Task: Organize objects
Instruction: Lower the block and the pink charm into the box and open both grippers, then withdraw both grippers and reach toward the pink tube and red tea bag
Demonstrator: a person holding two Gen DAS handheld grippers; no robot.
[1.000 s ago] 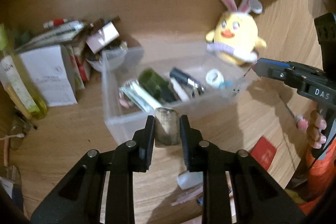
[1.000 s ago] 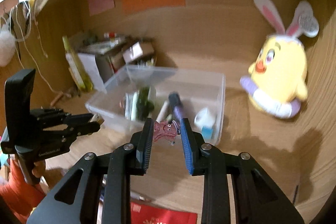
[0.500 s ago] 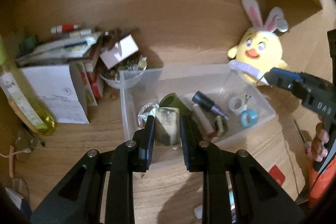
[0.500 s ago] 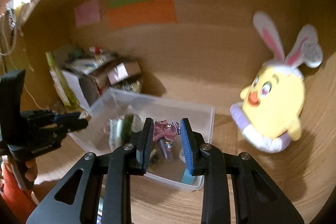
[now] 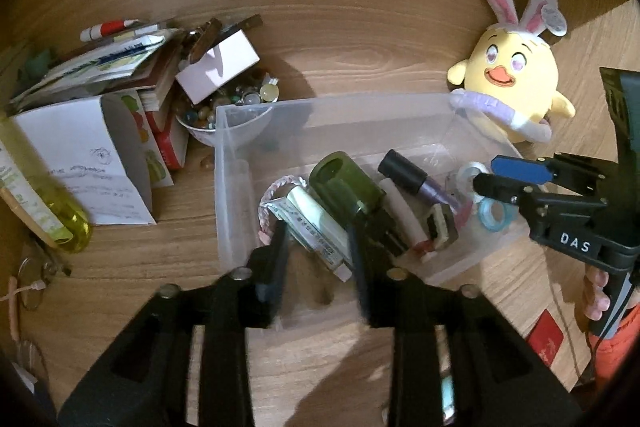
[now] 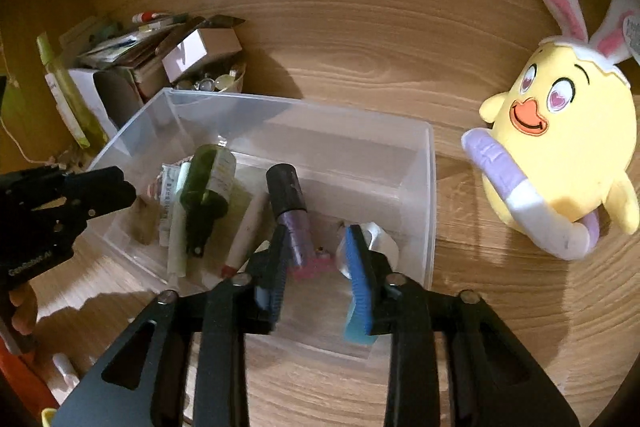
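Both the left hand-held gripper (image 5: 316, 247) and the right hand-held gripper (image 6: 318, 251) have just opened wide, empty, dropping their things into the clear box (image 6: 430, 195).

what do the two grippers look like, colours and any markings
Both are matte black two-finger grippers on forked, cut-out arms with round silver bolts. The left gripper has plain black fingers; seen from the right wrist, its body carries small white lettering. The right gripper has ribbed blue pads on its fingers, and white letters "DAS" on its side in the left wrist view. No cables are clearly visible.
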